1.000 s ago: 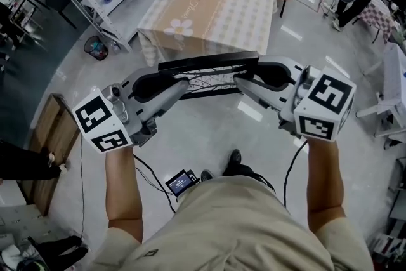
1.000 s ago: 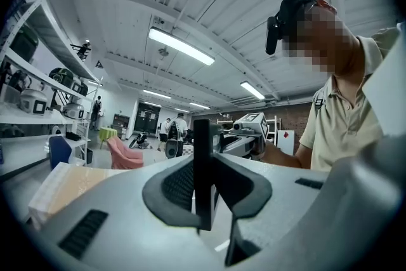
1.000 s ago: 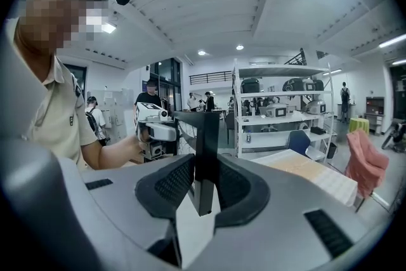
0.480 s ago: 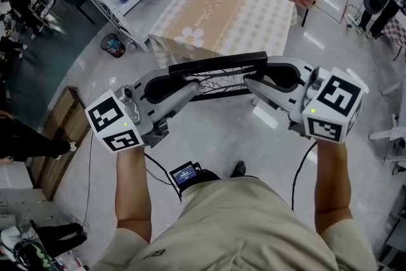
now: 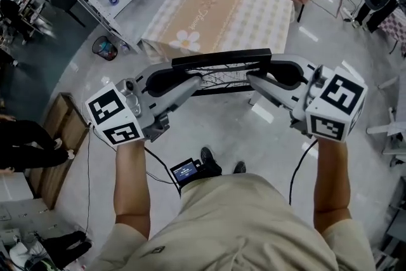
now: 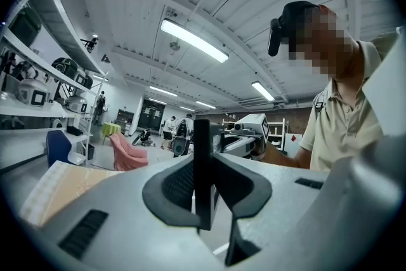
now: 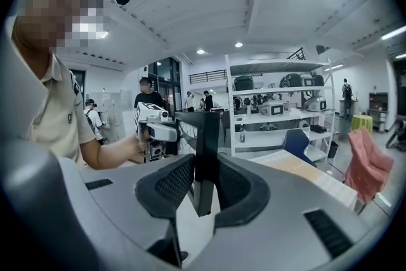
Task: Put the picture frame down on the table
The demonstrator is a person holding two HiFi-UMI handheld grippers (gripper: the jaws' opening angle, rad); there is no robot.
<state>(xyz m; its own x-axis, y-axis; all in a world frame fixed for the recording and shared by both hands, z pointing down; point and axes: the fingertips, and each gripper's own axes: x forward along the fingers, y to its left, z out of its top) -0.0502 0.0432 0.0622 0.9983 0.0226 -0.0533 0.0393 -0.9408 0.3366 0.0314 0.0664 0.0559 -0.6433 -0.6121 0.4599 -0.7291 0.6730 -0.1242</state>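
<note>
While aloft, left gripper and right gripper jaws tight on picture frame ends.

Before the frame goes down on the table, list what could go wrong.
The black rectangular picture frame hangs over grey floor, pinched only at its thin ends by the left hand-held gripper and right hand-held gripper; a slack grip drops it. The beige cloth-covered table lies ahead; releasing early misses it.

Your head camera looks steeply down; cameras close behind the left gripper and right gripper face each other — sharing the picture frame.
</note>
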